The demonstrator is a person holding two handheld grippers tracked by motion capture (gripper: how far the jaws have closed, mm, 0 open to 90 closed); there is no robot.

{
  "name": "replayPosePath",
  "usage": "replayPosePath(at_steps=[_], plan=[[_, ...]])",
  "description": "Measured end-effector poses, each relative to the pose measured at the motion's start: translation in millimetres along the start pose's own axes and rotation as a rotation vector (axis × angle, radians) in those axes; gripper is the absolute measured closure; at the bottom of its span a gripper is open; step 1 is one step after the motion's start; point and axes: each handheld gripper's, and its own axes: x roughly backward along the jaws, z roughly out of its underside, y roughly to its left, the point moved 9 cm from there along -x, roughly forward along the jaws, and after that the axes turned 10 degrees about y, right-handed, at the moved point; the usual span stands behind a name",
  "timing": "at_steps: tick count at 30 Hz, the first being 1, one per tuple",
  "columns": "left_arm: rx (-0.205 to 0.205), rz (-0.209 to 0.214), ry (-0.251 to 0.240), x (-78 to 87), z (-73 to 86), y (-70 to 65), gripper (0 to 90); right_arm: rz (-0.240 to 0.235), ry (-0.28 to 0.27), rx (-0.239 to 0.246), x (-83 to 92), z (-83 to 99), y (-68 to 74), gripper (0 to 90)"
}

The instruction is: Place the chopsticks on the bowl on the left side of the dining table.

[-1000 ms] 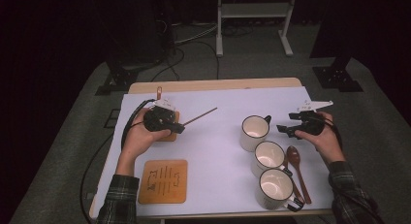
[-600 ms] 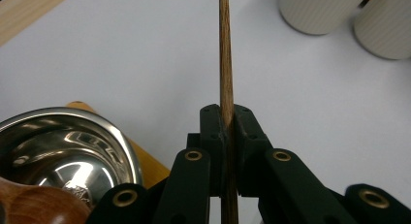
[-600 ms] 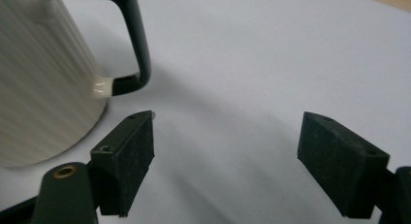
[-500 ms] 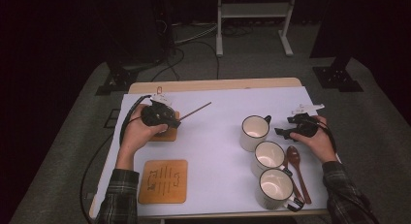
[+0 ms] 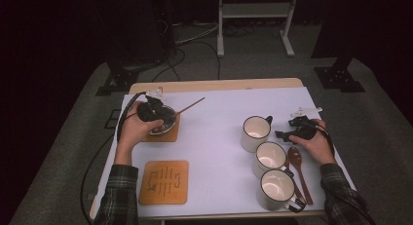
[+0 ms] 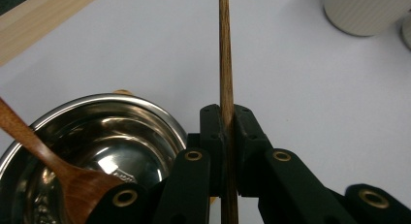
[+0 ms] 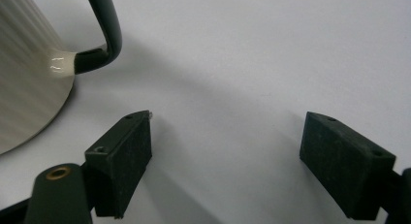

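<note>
- Jaws of my left gripper [image 6: 227,136] are clamped on a thin brown wooden stick [image 6: 224,49], round and straight-grained, running away from me over the white bench [image 6: 300,88].
- Beside it I see a shiny steel bowl [image 6: 111,132] holding a wooden spoon [image 6: 53,161].
- My right gripper [image 7: 225,161] stands with jaws wide apart, nothing between them, near a ribbed cream mug [image 7: 24,78].
</note>
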Motion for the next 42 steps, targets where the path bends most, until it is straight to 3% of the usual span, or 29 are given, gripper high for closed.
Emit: replayPosePath(at_steps=[12, 42], plan=[[0.028, -0.053, 0.0, 1.1, 10.1, 22.3, 84.4, 0.0, -0.004, -0.003, -0.3, 0.8, 0.3, 17.3], [0.105, -0.08, 0.026, -13.2, 33.5, 68.4, 84.4, -0.009, -0.003, -0.011, -0.7, 0.8, 0.0, 17.3]])
